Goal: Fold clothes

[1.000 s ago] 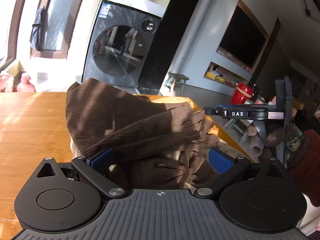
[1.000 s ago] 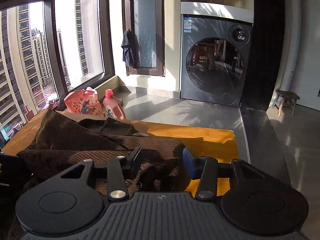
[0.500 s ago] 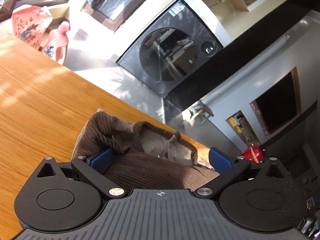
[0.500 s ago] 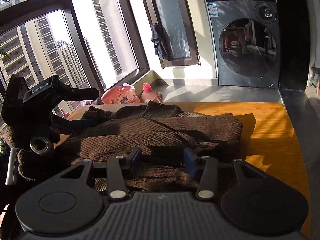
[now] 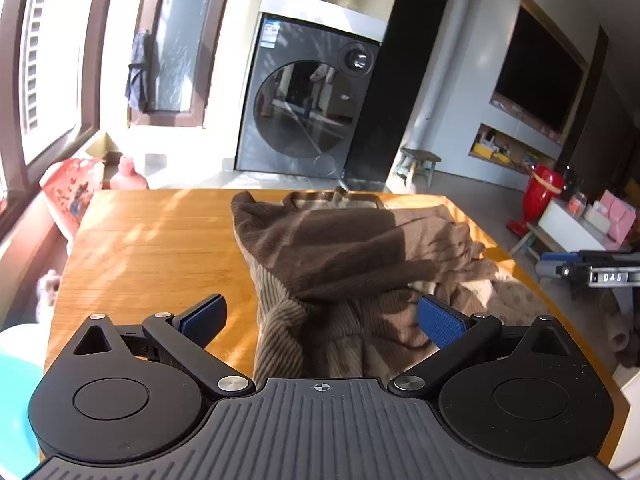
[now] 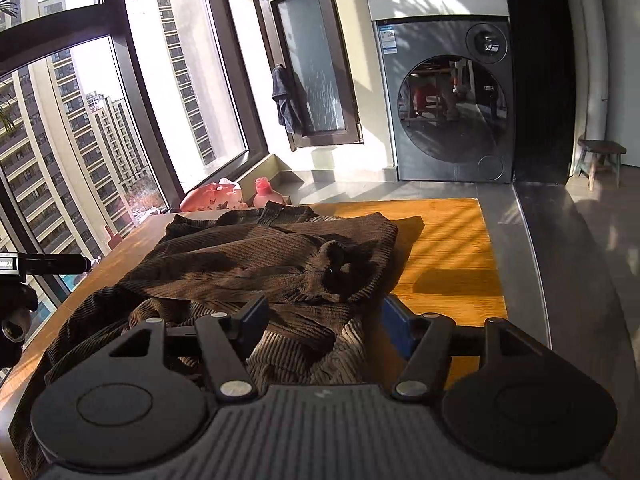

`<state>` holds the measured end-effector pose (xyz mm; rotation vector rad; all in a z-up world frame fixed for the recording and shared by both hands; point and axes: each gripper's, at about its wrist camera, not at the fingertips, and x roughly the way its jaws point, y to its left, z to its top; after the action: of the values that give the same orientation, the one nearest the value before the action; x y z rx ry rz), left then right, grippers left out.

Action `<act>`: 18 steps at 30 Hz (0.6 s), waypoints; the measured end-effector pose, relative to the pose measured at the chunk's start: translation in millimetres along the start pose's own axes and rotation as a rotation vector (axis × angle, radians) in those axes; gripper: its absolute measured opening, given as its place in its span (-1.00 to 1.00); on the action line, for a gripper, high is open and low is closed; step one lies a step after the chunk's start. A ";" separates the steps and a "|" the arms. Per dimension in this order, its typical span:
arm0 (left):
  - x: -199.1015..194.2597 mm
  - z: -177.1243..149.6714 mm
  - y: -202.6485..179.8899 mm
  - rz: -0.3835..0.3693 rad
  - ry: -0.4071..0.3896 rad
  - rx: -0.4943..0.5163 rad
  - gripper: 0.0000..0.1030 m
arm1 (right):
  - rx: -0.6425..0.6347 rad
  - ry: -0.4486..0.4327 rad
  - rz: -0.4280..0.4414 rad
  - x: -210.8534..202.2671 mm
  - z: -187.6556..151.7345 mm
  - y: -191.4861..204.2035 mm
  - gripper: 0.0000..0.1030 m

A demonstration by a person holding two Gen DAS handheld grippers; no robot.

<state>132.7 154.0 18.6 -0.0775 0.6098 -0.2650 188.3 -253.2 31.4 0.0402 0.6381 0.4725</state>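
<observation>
Left gripper (image 5: 320,316) now levelled and right gripper (image 6: 320,316) spread wider, both jaws parted over the brown ribbed sweater (image 5: 340,252) bunched on the wooden table (image 5: 152,248).

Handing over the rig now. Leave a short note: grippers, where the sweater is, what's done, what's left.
Left gripper: open, empty, fabric lying between its fingers.
Right gripper: open, empty, over the near hem.
Sweater: brown knit, on the table, bunched and partly folded over itself, one cuff lying on top.
Done: rough fold only.
Left: flatten it, tuck the sleeves, finish folding.
</observation>
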 end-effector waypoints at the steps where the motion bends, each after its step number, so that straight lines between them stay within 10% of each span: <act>1: -12.6 -11.8 -13.7 0.028 -0.008 0.066 1.00 | -0.034 0.007 -0.019 -13.5 -9.8 1.2 0.29; 5: -54.9 -52.7 -57.0 0.096 -0.014 0.246 1.00 | -0.221 0.047 -0.026 -62.3 -49.7 27.6 0.47; 12: -83.8 -82.9 -84.9 0.075 -0.004 0.205 1.00 | -0.384 0.178 0.157 -107.8 -111.6 87.9 0.52; 18: -92.2 -97.3 -117.9 -0.034 0.015 0.317 1.00 | -0.381 0.161 0.181 -88.9 -117.9 114.0 0.04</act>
<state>-22.1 65.7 7.8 0.2192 0.5755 -0.3928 10.4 -202.7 6.9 -0.3061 0.6956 0.7715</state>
